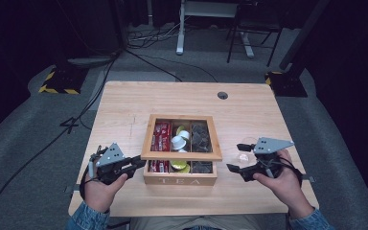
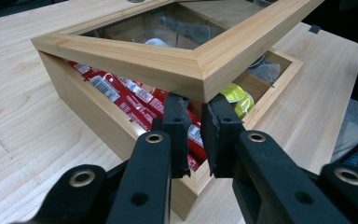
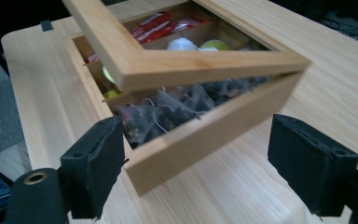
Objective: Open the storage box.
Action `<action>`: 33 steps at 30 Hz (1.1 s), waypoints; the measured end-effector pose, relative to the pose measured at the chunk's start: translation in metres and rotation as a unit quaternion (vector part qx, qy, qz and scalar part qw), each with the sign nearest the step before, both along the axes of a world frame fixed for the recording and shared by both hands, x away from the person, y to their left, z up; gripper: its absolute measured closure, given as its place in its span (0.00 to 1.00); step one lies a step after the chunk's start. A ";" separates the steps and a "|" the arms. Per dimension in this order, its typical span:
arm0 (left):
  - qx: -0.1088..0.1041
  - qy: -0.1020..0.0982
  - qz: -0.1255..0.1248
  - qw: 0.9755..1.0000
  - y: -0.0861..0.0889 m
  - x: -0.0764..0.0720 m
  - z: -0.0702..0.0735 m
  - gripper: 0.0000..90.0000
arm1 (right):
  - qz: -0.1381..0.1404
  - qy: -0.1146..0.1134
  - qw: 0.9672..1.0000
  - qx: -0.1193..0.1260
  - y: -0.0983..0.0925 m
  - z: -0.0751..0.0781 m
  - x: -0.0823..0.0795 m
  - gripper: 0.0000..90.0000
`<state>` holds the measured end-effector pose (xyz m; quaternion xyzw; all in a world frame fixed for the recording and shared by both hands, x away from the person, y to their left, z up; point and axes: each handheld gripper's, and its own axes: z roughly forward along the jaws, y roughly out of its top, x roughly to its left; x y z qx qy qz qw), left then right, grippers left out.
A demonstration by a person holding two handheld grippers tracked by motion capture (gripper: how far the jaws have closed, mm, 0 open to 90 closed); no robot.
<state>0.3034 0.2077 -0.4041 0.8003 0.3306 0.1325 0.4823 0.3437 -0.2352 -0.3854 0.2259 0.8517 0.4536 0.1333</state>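
A wooden tea box marked TEA stands at the table's middle front. Its glass-paned lid is lifted at the front and tilts up. Inside lie red packets, white and yellow capsules and dark tea bags. My left gripper is shut, its tips under the lid's front left corner, above the red packets. My right gripper stands open just right of the box, apart from it. In the right gripper view its jaws flank the box's near corner, with the tea bags beyond.
A clear glass-like object sits on the table beside my right gripper. A round cable hole is at the table's far right. Bare wood lies left and behind the box. Cables and desk legs are on the floor beyond.
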 end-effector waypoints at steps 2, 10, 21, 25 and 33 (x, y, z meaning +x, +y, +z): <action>-0.002 0.004 0.000 1.000 0.000 0.000 0.000 0.87 | 0.012 -0.015 1.000 -0.007 0.010 -0.001 -0.001 0.24; 0.001 0.009 -0.002 1.000 -0.001 0.002 -0.001 0.86 | 0.029 -0.057 0.998 -0.019 0.037 -0.008 0.000 0.30; 0.000 0.016 -0.001 1.000 -0.002 0.001 -0.003 0.83 | 0.030 -0.073 0.997 -0.024 0.040 -0.010 0.004 0.37; -0.001 0.008 -0.002 1.000 -0.001 0.002 -0.003 0.82 | 0.033 -0.076 0.996 -0.026 0.040 -0.009 0.004 0.39; -0.010 -0.009 0.016 1.000 -0.002 0.001 -0.004 0.63 | 0.042 -0.103 0.993 -0.038 0.042 0.002 0.003 0.44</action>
